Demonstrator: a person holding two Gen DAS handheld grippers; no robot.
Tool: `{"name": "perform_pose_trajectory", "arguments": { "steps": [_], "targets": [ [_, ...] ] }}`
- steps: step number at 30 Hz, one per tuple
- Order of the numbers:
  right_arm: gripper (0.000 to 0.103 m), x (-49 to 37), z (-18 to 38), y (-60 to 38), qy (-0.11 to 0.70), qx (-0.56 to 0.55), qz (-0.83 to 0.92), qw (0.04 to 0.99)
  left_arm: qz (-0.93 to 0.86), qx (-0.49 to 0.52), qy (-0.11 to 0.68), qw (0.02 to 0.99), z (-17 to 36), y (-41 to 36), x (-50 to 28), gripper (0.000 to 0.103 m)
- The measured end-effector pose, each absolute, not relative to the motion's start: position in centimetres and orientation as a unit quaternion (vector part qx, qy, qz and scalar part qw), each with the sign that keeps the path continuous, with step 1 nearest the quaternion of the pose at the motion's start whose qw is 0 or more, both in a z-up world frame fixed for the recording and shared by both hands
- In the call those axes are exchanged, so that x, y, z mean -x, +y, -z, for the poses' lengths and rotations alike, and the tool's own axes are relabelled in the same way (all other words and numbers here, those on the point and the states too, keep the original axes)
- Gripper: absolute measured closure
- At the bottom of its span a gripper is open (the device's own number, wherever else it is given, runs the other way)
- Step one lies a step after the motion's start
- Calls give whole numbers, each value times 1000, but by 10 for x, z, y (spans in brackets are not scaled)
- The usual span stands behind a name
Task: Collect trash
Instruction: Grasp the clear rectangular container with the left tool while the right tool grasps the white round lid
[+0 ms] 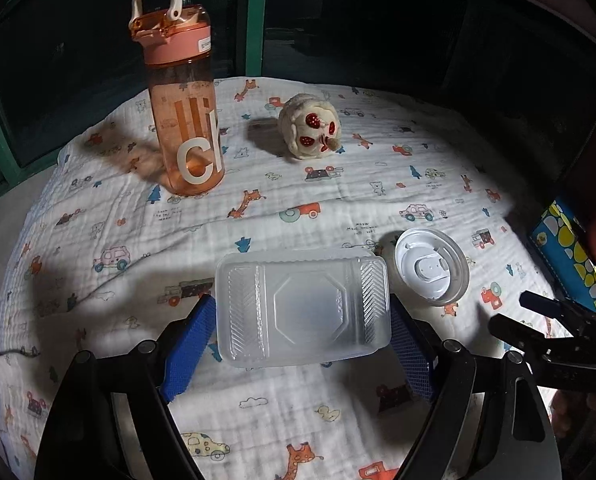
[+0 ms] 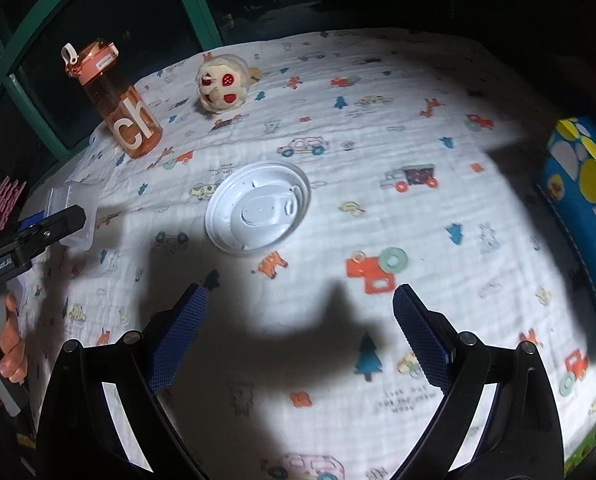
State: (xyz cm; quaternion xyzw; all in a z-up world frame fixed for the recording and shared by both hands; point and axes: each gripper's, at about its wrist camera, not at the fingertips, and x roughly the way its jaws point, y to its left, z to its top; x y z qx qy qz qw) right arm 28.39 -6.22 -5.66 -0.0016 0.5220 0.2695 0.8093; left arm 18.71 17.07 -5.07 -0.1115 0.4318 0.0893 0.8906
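Observation:
A clear plastic food container (image 1: 301, 308) hangs just above the printed cloth, and my left gripper (image 1: 299, 300) is shut on it, its blue pads (image 1: 192, 344) pressing both short ends. A white round cup lid (image 1: 431, 266) lies upside down on the cloth just right of it. In the right wrist view the same lid (image 2: 258, 208) lies ahead and a little left of my right gripper (image 2: 299, 290), which is open with nothing between its fingers. The held container (image 2: 78, 204) shows at the left edge there.
An orange water bottle (image 1: 182, 104) stands at the back left, with a cream plush toy (image 1: 311, 126) beside it. A blue box with yellow and white dots (image 2: 581, 200) sits at the table's right edge. A cartoon-print cloth (image 2: 377, 120) covers the table; dark windows lie behind.

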Motion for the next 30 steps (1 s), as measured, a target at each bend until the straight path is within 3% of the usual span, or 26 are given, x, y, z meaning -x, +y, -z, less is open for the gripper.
{"name": "perform_pose_trajectory", "arguments": {
  "steps": [13, 30],
  "targets": [
    [10, -316, 89, 4, 536, 54, -276, 796, -85, 126, 440, 885, 61, 177, -183, 22],
    [15, -316, 90, 5, 530, 62, -269, 802, -78, 125, 445, 883, 63, 165, -185, 22]
  ]
}}
